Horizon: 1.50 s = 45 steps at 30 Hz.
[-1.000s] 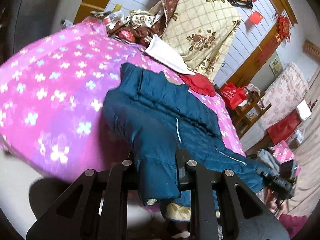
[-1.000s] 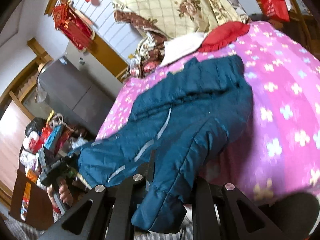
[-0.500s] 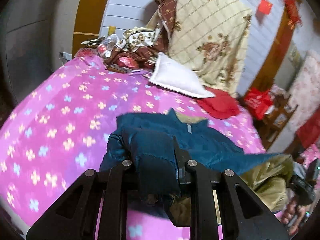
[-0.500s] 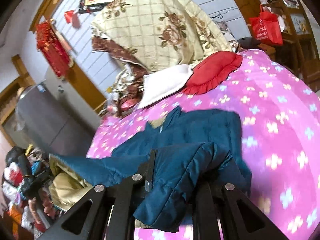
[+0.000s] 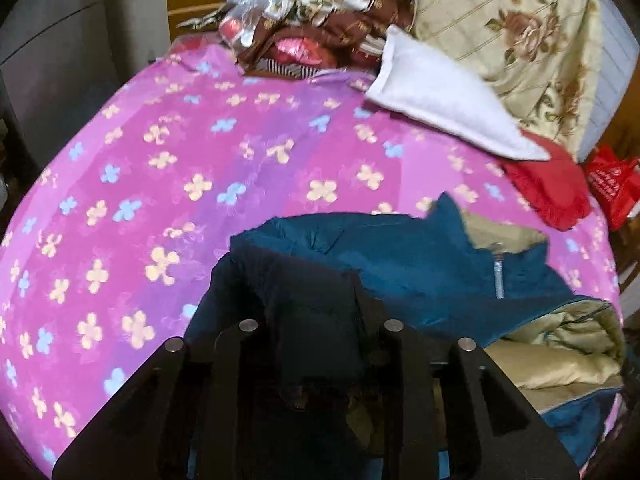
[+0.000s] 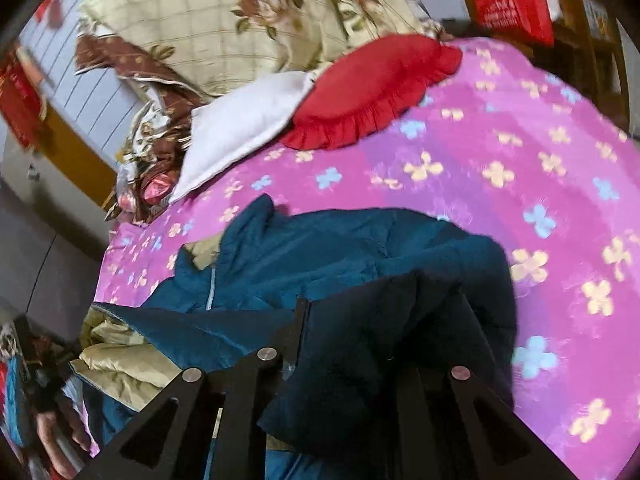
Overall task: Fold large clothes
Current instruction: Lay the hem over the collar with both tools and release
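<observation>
1. The bed (image 5: 168,184) has a pink cover with little yellow and blue flowers.
2. The left tongs (image 5: 316,320) are closed on a dark fold of the blue coat (image 5: 400,256), which fills the gap between the two black fingers (image 5: 372,312).
3. The coat lies on the near part of the bed, bunched up, with its tan inside showing on the right (a silver zip runs down it).
4. Past the coat, at the far end of the bed, sits a white pillow (image 5: 440,92), and a red pillow (image 5: 548,188) is just beside it.
5. A big cream blanket (image 5: 520,32) with roses is piled up behind the pillows.
6. In the right view, the right tongs (image 6: 352,344) are closed on another thick fold of the coat (image 6: 304,252), and the cloth hangs down over them.
7. There the red pillow (image 6: 372,84) touches the white pillow (image 6: 244,124).
</observation>
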Each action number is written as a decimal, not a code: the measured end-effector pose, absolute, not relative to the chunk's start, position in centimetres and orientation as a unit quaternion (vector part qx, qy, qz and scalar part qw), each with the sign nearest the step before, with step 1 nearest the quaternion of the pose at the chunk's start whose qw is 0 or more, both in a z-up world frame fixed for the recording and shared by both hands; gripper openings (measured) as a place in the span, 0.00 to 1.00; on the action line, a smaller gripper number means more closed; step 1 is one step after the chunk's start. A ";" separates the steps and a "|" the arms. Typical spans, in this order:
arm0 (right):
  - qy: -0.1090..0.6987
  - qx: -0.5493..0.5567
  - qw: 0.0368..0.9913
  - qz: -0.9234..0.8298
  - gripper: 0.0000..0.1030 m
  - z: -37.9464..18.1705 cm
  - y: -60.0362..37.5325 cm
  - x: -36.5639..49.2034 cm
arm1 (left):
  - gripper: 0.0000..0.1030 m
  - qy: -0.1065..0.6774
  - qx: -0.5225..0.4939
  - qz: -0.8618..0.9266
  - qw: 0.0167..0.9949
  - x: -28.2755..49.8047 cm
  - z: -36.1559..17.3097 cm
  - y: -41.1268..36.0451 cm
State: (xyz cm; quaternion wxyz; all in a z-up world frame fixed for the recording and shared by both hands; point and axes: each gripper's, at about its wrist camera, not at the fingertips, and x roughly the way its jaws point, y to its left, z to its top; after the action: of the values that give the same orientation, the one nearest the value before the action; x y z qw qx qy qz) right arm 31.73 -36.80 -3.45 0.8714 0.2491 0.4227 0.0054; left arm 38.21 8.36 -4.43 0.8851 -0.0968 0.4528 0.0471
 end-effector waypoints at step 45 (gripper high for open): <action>0.419 0.089 0.903 -0.015 0.64 -7.4 -30.9 39.8 | 0.81 0.453 -0.028 -0.018 0.891 44.4 -8.8 -3.4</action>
State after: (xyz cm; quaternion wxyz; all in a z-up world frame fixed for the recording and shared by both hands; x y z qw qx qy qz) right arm 39.75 -30.94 -7.35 0.9033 0.0890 0.4194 -0.0155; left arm 44.42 -3.42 -8.81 0.8908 -0.0275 0.4531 -0.0177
